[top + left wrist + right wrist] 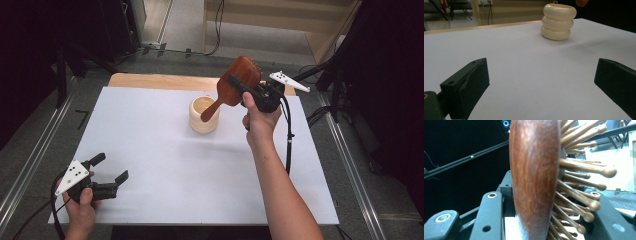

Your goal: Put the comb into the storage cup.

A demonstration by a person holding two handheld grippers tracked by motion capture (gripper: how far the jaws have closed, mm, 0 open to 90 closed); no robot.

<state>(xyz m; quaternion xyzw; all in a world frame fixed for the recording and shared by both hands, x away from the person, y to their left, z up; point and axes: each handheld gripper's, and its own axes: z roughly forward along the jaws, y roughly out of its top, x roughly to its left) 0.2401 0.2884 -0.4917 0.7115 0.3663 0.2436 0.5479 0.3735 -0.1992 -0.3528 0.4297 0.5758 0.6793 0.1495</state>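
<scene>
- Left tool (107, 176): rests low at the near left corner of the counter (150, 165), jaws wide apart with nothing between them. In the left gripper view they frame bare counter, with the cup (559, 21) well ahead.
- Cup (204, 115): cream, ribbed in three rings, upright near the middle of the counter toward its far side, mouth open.
- Brush (235, 85): wooden paddle brush held tilted in the air, handle tip pointing down at the cup mouth; whether the tip is inside cannot be told.
- Right tool (250, 86): clamped across the brush head, back on one jaw, bristles (584, 185) toward the other.
- Step in hand, as judged: standing the brush handle-first in the cup.
- Next move calls for: centring the handle over the mouth, lowering, then releasing without tipping the cup.
- Markings: no brand, label or writing is legible.
</scene>
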